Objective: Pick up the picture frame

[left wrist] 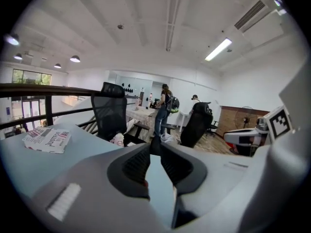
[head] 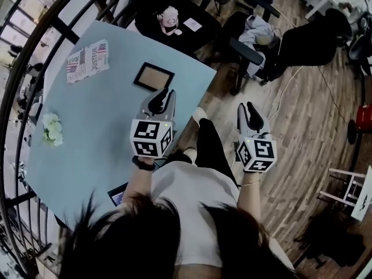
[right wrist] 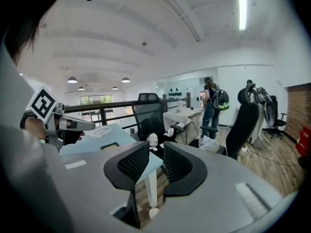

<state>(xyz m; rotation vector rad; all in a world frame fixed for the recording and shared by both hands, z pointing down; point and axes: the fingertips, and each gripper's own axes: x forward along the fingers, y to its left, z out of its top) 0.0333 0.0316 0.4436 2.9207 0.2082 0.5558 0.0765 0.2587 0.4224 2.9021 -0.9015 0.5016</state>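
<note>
**Approach to the frame (head: 154,76), head view.** The frame is laid flat on the surface (head: 99,127), face up. The left gripper (head: 161,95) is held just on the near side of the frame. Its tips are pointed at the frame's near long edge and, as far as can be told, are not yet touching it. The right gripper (head: 247,108) is held well to the right of the frame, off the surface and over the floor. The left hand is therefore judged the nearer. The frame's long axis is set crosswise to the left gripper's line, slightly skewed, so a long edge is presented to the fingers.

**Left fingers (left wrist: 136,164):** drawn together at the tips, with nothing held. In the left gripper view the frame is hidden behind them.

**Right fingers (right wrist: 177,166):** parted by a moderate gap, with nothing between them.

**Appearance:** the frame is shown as a thin rectangle with a dark border round a plain tan panel. No stand can be made out. Since it lies flush, the left fingers would probably have to be opened and one edge taken or tipped up.
</note>
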